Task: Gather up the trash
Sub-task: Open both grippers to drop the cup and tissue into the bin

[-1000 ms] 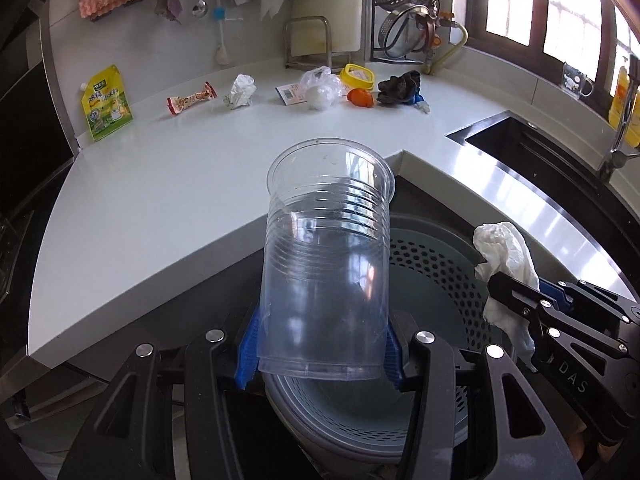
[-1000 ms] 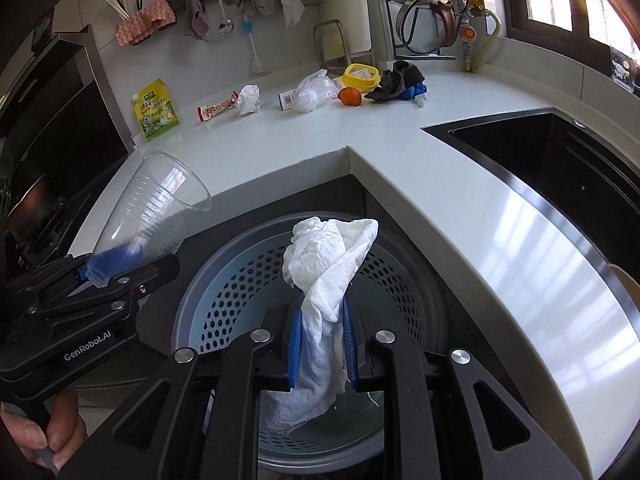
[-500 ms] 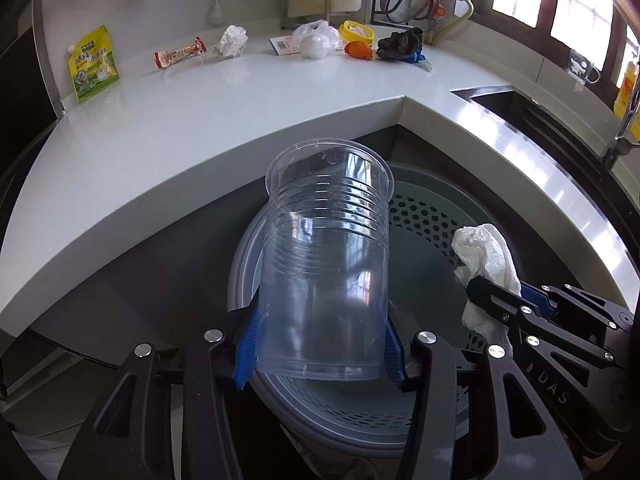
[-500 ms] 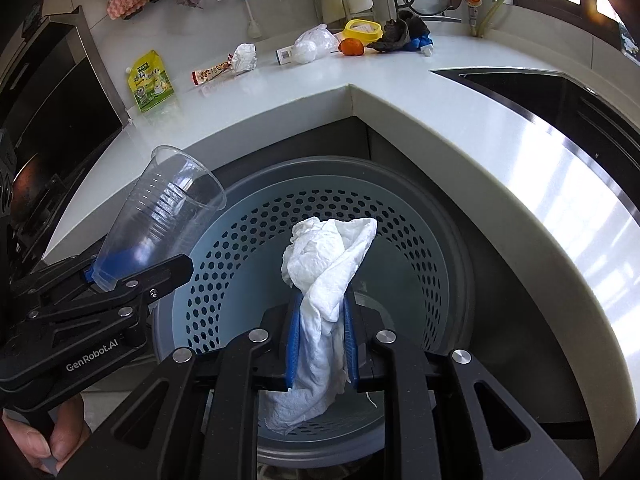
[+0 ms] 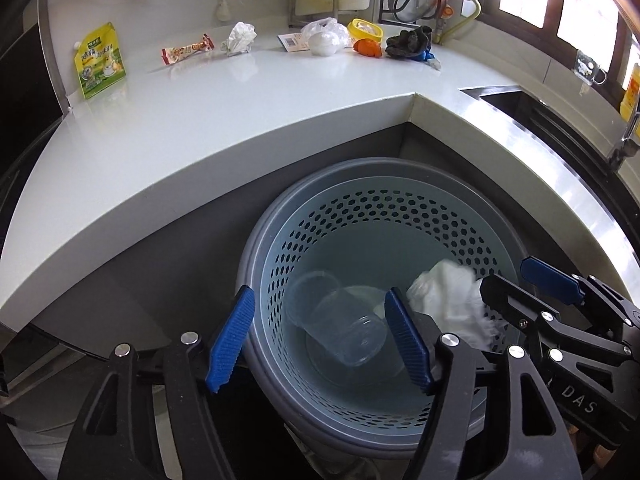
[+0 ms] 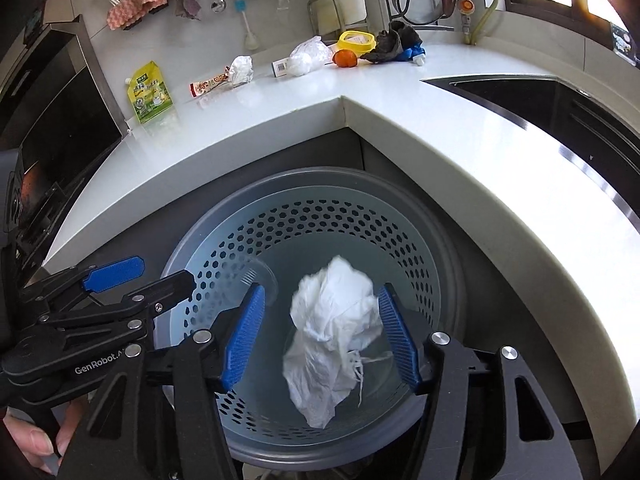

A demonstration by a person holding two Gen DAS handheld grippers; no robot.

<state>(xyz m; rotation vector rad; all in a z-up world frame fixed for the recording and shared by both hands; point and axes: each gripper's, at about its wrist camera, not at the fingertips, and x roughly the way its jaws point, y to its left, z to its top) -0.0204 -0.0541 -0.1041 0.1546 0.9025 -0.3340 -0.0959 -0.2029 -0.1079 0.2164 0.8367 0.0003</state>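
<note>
Both our tongs, left (image 5: 320, 336) & right (image 6: 320, 336), are opening over the bin (image 5: 400, 196), gripping nothing; cup (image 5: 340, 332) lies inside, tissue (image 6: 332, 332) dropping. Remaining trash, e.g. wrapper (image 5: 187, 49), sits far across the desk (image 5: 240, 112), left tongs nearer.

You have a clear ribbed plastic cup (image 5: 340, 322) lying on its side at the bottom of the perforated pale-blue trash basket (image 5: 360, 216), its mouth turned toward the basket's left wall. Your crumpled white paper towel (image 6: 334, 334) is inside the basket's mouth, blurred, loose between blue pads that do not touch it, a few torn strands trailing at its right.
</note>
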